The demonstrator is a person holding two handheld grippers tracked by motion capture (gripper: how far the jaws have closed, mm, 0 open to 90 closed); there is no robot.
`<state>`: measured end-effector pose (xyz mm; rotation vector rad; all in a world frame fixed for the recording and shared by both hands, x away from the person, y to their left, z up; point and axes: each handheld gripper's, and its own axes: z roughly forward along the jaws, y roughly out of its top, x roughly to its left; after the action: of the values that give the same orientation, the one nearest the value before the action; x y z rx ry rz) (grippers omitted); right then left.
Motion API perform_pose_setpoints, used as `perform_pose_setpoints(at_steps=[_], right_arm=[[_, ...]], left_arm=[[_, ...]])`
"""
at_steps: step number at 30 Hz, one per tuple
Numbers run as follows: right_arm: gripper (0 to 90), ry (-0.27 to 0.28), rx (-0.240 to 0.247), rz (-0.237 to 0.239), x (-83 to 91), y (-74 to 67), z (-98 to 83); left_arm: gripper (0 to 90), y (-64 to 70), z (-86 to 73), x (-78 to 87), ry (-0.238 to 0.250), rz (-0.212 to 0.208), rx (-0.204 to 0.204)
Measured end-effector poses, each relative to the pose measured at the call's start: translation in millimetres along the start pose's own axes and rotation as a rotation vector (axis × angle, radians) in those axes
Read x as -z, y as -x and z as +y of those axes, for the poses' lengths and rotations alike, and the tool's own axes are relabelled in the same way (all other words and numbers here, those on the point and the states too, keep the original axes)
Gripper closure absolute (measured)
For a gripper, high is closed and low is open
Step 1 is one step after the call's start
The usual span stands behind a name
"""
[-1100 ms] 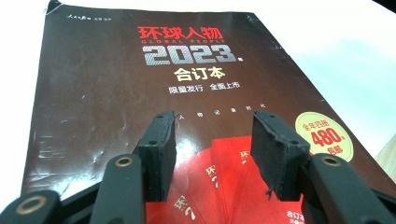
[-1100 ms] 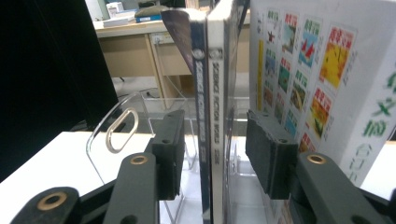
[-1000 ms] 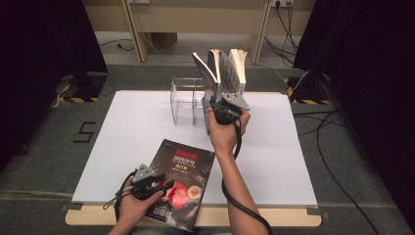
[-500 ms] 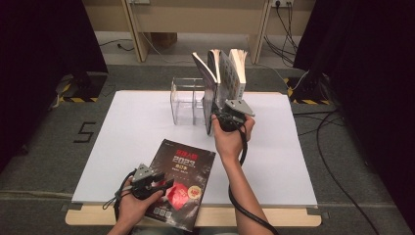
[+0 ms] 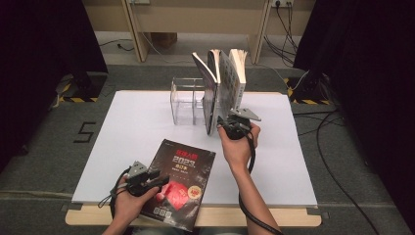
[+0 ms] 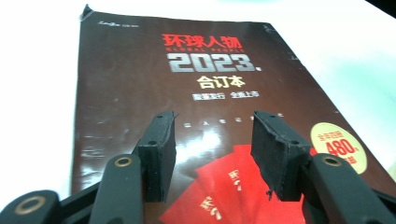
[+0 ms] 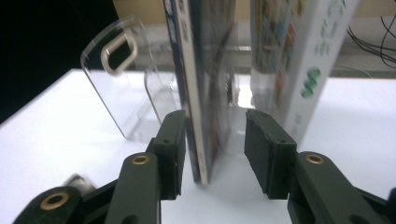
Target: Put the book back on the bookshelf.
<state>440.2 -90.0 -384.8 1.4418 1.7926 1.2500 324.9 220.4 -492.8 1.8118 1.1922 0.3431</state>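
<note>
At near left of the white table (image 5: pixel 122 137), left gripper (image 5: pixel 155 179) held in a hand (image 5: pixel 128 203), jaws spread apart and resting low over a dark magazine (image 5: pixel 178 183). In the left gripper view, same gripper (image 6: pixel 212 149) with both pads clear of the cover (image 6: pixel 140 84), nothing between them; "2023" in silver on the cover, red envelopes printed nearer, a yellow round sticker (image 6: pixel 338 144) at right. Magazine lying flat at the near edge, its near corner hanging past the table.

Farther off, toward the middle, a clear plastic rack (image 5: pixel 188 100) standing on the table. Just right of it, several books (image 5: pixel 222 83) upright, fanned slightly at the top.

Right of centre, right gripper (image 5: pixel 222 122) in the other hand (image 5: pixel 238 146), pointed at the near edge of the books. In the right gripper view, jaws of that gripper (image 7: pixel 212 144) spread on either side of a thin upright book (image 7: pixel 196 93), left pad touching or nearly touching its cover, right pad apart. A white-spined book (image 7: pixel 308 70) standing just right; clear rack (image 7: pixel 123 88) at left.
</note>
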Motion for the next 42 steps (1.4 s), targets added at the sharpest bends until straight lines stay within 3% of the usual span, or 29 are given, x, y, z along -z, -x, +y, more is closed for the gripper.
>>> perform_pose_setpoints(at_steps=[9,18,30,42], right_arm=[[59.3,-0.127,-0.015,0.039,0.6,13.4,-27.9],[59.1,-0.215,-0.008,0.067,-3.5,15.9,-59.4],[58.0,-0.263,-0.024,0.092,-3.9,15.3,-84.3],[57.8,-0.274,-0.035,0.107,-8.8,11.3,-85.2]], left_arm=[[47.5,-13.6,5.6,4.5,-0.011,0.044,0.030],[45.8,-25.5,7.0,4.0,-0.032,0.077,0.060],[44.4,-31.7,7.7,3.0,-0.040,0.086,0.074],[44.4,-36.9,4.0,4.2,-0.045,0.084,0.093]])
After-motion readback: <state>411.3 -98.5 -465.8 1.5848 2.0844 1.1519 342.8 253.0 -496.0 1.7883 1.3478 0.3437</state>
